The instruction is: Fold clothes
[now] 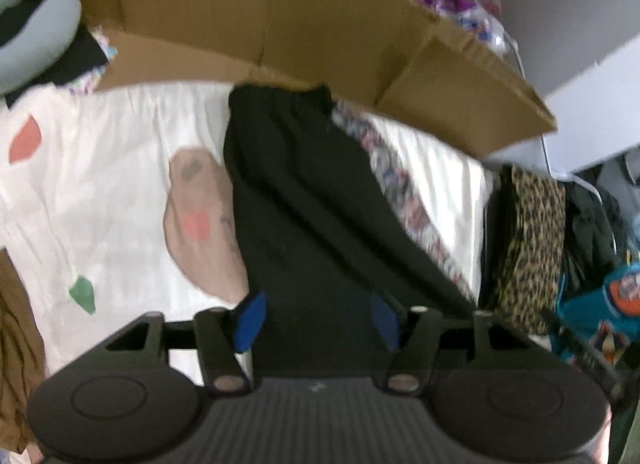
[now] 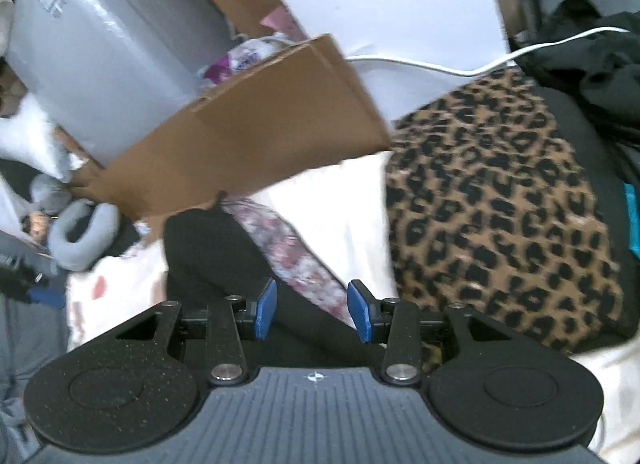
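Observation:
A black garment (image 1: 304,199) lies lengthwise on a white sheet (image 1: 100,191) printed with coloured shapes. A strip of floral cloth (image 1: 400,191) shows along its right edge. My left gripper (image 1: 318,320) hovers over the near end of the garment, blue pads wide apart and nothing pinched. In the right wrist view the same black garment (image 2: 208,256) and floral strip (image 2: 296,260) lie below my right gripper (image 2: 312,314). It is open too, with the cloth passing beneath its fingers and apart from them.
A folded leopard-print cloth (image 2: 500,203) sits to the right of the garment, also visible as the leopard-print cloth (image 1: 528,248). Flattened cardboard (image 1: 280,11) leans along the far side. A grey neck pillow (image 1: 40,39), a brown cloth (image 1: 16,344), a teal garment (image 1: 612,304) and a white cable (image 2: 440,67) surround the sheet.

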`<state>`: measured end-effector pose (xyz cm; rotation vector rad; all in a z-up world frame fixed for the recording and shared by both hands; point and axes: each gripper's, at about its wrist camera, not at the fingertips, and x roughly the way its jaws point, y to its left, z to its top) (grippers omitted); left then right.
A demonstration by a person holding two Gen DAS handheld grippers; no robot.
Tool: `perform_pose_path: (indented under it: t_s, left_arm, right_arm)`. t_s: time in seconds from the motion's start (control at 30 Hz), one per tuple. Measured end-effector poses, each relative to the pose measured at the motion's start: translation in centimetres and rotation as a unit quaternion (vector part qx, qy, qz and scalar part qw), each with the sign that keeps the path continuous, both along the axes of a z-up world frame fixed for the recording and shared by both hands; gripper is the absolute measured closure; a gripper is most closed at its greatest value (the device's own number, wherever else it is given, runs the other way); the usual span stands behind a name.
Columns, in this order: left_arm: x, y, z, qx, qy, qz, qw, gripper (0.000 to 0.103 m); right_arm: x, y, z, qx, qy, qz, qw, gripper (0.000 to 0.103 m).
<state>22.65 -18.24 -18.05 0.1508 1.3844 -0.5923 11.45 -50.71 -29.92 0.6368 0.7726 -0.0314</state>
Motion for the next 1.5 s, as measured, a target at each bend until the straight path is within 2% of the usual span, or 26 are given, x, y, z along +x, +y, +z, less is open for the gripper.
perform_pose_path:
  t_s: [0.17,0.27,0.5,0.83,1.0,1.27,1.3,1.43,1.5]
  left_arm:
    - [0.6,-2.9,-0.5,-0.025,-0.04,0.007,0.9988,0.044]
    - [1.5,-4.8,-1.6,-0.047,-0.038,-0.001,0.9982,0.044]
    - [4.5,-8.3,-4.5,-0.047,-0.045,-0.011,0.9978,0.045]
    - [7.4,-12.0,-8.9,-0.047,-0.047,-0.021,0.9976,0.054]
    - [8.1,-14.0,-11.0,-0.046,-0.047,-0.025,0.9975,0.062]
    - [8.4,-16.1,-13.4,-0.041,-0.059,-0.033,0.9968,0.062]
    - [8.5,-16.3,-13.7,-0.039,-0.062,-0.035,0.9967,0.064]
    - [8.3,-16.1,-14.5,-0.067,-0.071,-0.03,0.9947,0.067]
    - [8.2,-16.0,-15.1,-0.064,-0.066,-0.027,0.9954,0.067]
  right_arm:
    - [1.7,0.6,-0.3,0.005,-0.004,0.021,1.0,0.057]
    - [2.6,0.9,-0.8,0.006,-0.009,0.018,1.0,0.057]
    - [5.2,2.5,-3.0,-0.003,-0.006,0.024,1.0,0.057]
    - [8.5,5.4,-5.0,-0.025,0.0,0.041,0.999,0.057]
    - [11.2,6.3,-5.4,-0.061,0.007,0.053,0.997,0.057]
    - [14.8,6.1,-5.9,-0.069,0.009,0.062,0.996,0.057]
    - [15.0,6.2,-6.1,-0.067,0.01,0.062,0.996,0.057]
    - [15.7,6.7,-7.3,-0.056,0.015,0.056,0.997,0.057]
    - [15.9,7.0,-7.8,-0.055,0.017,0.053,0.997,0.057]
